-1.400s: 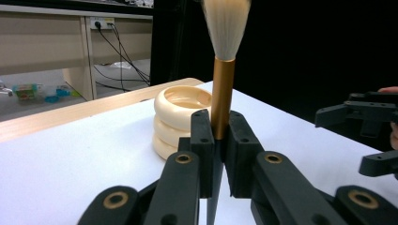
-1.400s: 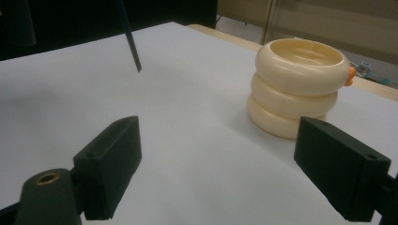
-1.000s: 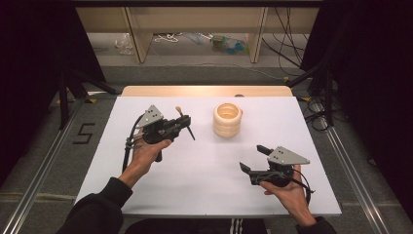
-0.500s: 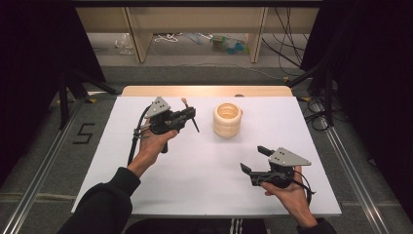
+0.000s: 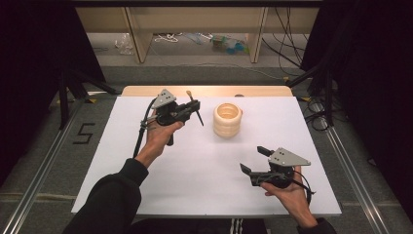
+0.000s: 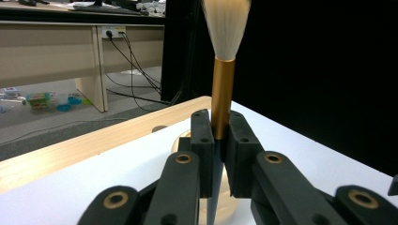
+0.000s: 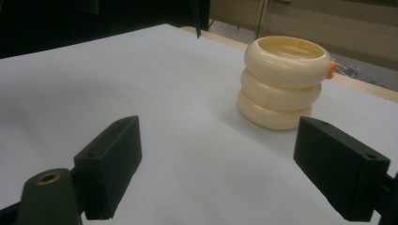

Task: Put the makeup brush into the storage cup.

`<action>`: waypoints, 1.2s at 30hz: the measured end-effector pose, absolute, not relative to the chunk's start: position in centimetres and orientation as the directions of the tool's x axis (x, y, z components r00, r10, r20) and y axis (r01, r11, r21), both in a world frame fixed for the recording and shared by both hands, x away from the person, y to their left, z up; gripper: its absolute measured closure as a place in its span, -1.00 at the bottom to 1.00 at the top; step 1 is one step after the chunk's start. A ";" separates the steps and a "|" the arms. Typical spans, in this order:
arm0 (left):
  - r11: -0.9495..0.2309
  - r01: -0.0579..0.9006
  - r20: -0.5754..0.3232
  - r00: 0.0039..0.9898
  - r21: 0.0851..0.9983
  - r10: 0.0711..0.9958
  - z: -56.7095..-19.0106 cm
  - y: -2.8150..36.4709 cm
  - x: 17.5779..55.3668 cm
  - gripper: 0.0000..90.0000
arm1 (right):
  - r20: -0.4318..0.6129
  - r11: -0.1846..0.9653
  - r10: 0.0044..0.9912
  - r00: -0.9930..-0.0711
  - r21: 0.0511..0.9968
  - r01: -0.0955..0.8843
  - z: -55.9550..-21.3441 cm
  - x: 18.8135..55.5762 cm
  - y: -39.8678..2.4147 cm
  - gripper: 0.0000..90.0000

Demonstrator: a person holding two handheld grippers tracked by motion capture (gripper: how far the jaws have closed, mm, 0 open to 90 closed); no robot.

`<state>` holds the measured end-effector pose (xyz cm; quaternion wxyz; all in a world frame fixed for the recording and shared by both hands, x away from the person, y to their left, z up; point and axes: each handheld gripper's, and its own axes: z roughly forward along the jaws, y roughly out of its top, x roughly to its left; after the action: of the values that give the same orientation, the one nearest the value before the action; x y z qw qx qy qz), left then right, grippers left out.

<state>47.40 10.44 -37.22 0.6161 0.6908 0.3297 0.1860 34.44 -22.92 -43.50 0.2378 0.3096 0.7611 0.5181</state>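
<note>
While the right gripper [image 5: 254, 161] rests low at the near right of the white table sheet [image 5: 204, 185], its two blocky matte-black jaws stand wide apart with nothing between them; in the right gripper view they frame bare sheet. The grey three-cornered plate sits on top, cable looping under the hand [image 5: 287, 190].

Farther in, near the middle, stands the cream holder [image 5: 227, 119]: three smooth, rounded rings stacked like tyres, hollow at the top, glossy surface. A small orange speck [image 7: 332, 69] shows at its upper rim; what it is cannot be told.

Left of the holder and well apart from it, the left gripper [image 5: 192, 108] is held above the sheet, jaws clamped on a brush [image 6: 222, 93]. Jaws grip the gold, smooth metallic ferrule; pale, soft bristles fan above it, and a dark tapered handle runs down below the jaws.

Beyond the sheet, a light wooden table edge [image 5: 204, 90], then grey floor.
</note>
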 end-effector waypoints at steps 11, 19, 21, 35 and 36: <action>-0.014 0.219 -0.152 0.720 0.976 0.677 -36.6 8.8 48.4 0.85 | -0.040 0.270 0.714 -0.699 0.937 0.223 -43.5 34.5 -22.9 -0.64; -0.010 0.218 -0.154 0.720 0.976 0.677 -36.4 8.2 48.9 0.85 | -0.041 0.271 0.710 -0.703 0.937 0.220 -43.5 34.4 -22.8 -0.64; -0.010 0.218 -0.153 0.719 0.976 0.678 -36.4 8.2 49.0 0.85 | -0.040 0.271 0.710 -0.703 0.937 0.220 -43.5 34.5 -22.8 -0.64; 0.007 0.218 -0.162 0.705 0.976 0.690 -36.7 7.8 50.3 0.85 | -0.039 0.271 0.708 -0.706 0.937 0.220 -43.5 34.5 -22.8 -0.64; 0.010 0.216 -0.163 0.707 0.976 0.688 -36.7 7.7 50.3 0.85 | -0.040 0.270 0.709 -0.704 0.938 0.219 -43.5 34.5 -22.8 -0.64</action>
<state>50.30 7.65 -36.71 0.6277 0.6779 0.3332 0.1881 34.48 -22.84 -43.54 0.2350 0.3047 0.7613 0.5219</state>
